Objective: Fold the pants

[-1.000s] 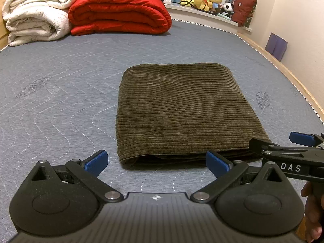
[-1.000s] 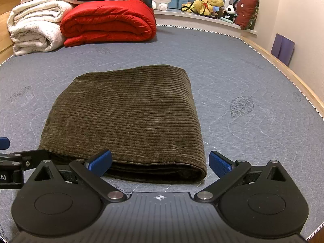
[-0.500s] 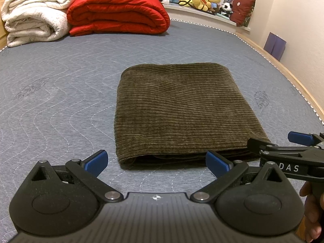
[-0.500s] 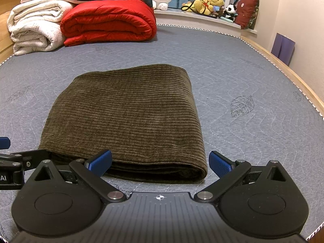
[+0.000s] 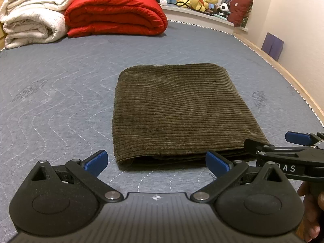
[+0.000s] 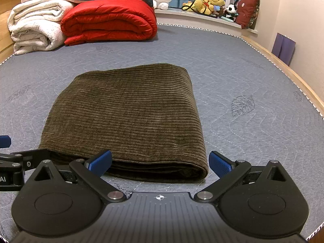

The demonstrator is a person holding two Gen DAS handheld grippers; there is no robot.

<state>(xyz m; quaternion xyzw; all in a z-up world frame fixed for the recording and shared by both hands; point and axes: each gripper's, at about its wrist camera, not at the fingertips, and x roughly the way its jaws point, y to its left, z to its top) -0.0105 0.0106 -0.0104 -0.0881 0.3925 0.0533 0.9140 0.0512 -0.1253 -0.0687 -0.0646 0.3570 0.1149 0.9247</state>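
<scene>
Warm, even indoor light, soft shadows, sharp focus, strong fisheye bending at edges.

pants (image 5: 174, 109): ribbed corduroy cloth – matt
mattress (image 5: 60, 93): quilted cloth, stitched waves
left gripper (image 5: 157, 163): matt black plastic – textured blue pads, metal pivots
bed frame (image 6: 283, 68): smooth wood

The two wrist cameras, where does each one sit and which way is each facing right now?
Left wrist: on the left tool, low over the mattress, facing the folded corduroy pants; its open blue-tipped fingers, the right tool at the frame's right and a hand show.
Right wrist: on the right tool, facing the same way; its open fingers and the left tool's edge show.
Shared: pants, red comforter, white blanket, stuffed toys.
</scene>
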